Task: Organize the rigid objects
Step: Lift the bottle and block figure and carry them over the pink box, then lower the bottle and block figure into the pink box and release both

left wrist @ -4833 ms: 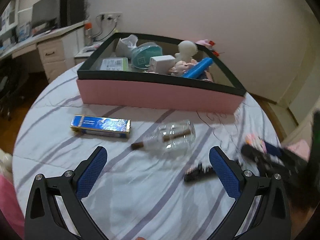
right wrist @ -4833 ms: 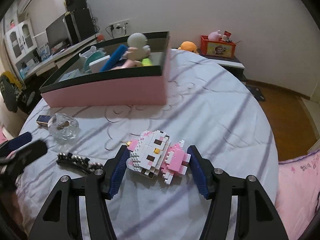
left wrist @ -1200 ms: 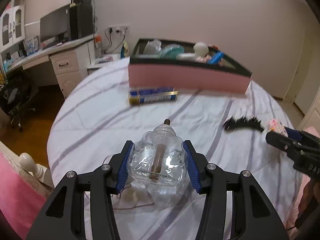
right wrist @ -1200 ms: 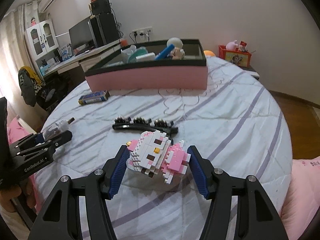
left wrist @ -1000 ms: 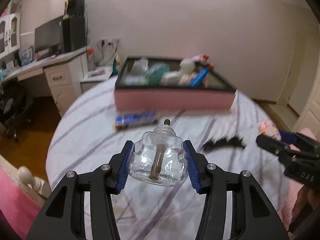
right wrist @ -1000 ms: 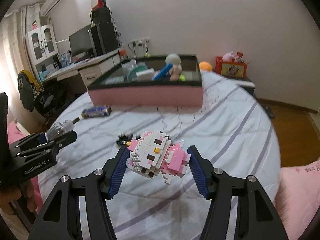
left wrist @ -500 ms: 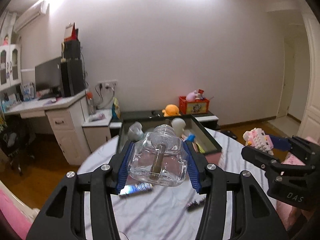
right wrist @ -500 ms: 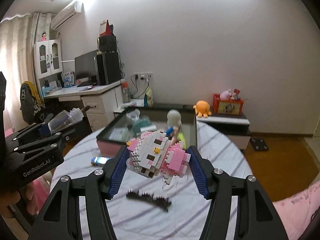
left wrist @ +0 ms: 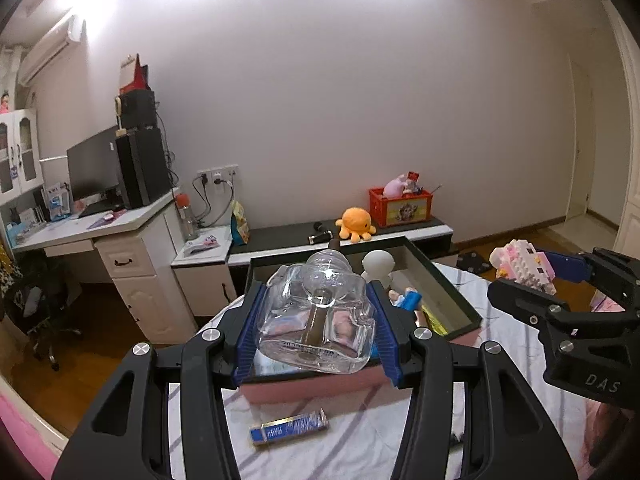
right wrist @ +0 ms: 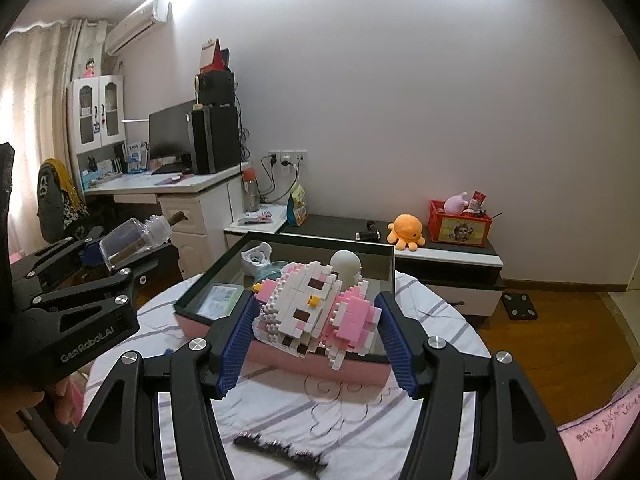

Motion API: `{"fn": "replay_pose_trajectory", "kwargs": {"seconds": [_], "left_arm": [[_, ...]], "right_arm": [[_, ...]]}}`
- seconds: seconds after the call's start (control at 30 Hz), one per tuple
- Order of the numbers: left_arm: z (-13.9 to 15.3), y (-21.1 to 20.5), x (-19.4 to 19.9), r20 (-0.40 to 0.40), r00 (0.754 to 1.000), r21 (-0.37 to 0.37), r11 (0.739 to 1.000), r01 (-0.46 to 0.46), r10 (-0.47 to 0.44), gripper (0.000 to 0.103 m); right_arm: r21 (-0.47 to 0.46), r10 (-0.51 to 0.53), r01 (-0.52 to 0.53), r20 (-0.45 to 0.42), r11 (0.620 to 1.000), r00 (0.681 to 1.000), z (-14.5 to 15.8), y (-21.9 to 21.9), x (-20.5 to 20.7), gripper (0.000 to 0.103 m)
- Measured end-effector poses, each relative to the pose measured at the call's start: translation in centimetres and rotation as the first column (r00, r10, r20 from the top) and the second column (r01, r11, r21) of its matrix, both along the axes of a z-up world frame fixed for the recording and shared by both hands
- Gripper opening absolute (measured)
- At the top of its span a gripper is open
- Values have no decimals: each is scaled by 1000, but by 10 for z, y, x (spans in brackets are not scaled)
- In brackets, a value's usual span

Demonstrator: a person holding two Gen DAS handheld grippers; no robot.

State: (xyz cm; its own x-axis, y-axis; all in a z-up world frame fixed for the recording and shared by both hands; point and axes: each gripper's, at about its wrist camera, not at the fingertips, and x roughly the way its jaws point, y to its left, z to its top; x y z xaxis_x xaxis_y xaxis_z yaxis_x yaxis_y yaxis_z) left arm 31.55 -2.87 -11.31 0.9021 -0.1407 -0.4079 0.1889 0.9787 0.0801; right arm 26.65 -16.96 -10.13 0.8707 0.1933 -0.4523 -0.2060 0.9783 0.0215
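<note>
While both grippers are raised above the round table [left wrist: 352, 444], each carries an item. The left gripper [left wrist: 316, 330] is clamped on a clear glass bottle [left wrist: 316, 320], its blue pads pressing the bottle's two sides; the bottle lies with its neck pointing away from the camera, a brown stick visible inside, and hangs clear of the striped cloth, in line with the near wall of the pink box [left wrist: 320, 390]. Below it, a blue and gold packet [left wrist: 290, 432] lies on the cloth just before that near wall. The box stands toward the far edge of the table and holds a white round-headed figure [left wrist: 378, 266], a blue item [left wrist: 410, 300], a white cup-like piece [right wrist: 256, 258] and a labelled flat pack [right wrist: 218, 300]. The right gripper [right wrist: 316, 330] is closed on a pink and white brick-built figure [right wrist: 316, 312], pads against both flanks, held in the air before the box's near wall. A black hair clip [right wrist: 280, 452] lies on the cloth near the table's near edge, beneath that gripper. A hand [right wrist: 16, 404] shows at the left border of the right wrist view.
</note>
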Motion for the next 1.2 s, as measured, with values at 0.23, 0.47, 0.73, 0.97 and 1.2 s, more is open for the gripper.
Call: {"fn": "replay_pose_trajectory", "kwargs": {"seconds": [0.23, 0.47, 0.73, 0.97, 1.2], "left_arm": [[-29, -11, 75, -122, 993, 20, 1000, 8, -6, 51], [-67, -24, 123, -228, 974, 56, 998, 1, 12, 51], [-84, -30, 141, -277, 961, 75, 997, -4, 24, 71], [-55, -19, 115, -199, 979, 75, 997, -35, 49, 94], [-10, -4, 45, -66, 996, 54, 997, -57, 61, 103]], "right_arm": [[-25, -14, 11, -101, 1000, 995, -29, -9, 64, 61], [-60, -19, 6, -216, 998, 976, -69, -12, 112, 61], [-22, 0, -5, -208, 1000, 978, -79, -16, 126, 66], [4, -30, 31, -147, 999, 989, -51, -22, 106, 82], [28, -15, 16, -23, 999, 1000, -8, -21, 49, 83]]}}
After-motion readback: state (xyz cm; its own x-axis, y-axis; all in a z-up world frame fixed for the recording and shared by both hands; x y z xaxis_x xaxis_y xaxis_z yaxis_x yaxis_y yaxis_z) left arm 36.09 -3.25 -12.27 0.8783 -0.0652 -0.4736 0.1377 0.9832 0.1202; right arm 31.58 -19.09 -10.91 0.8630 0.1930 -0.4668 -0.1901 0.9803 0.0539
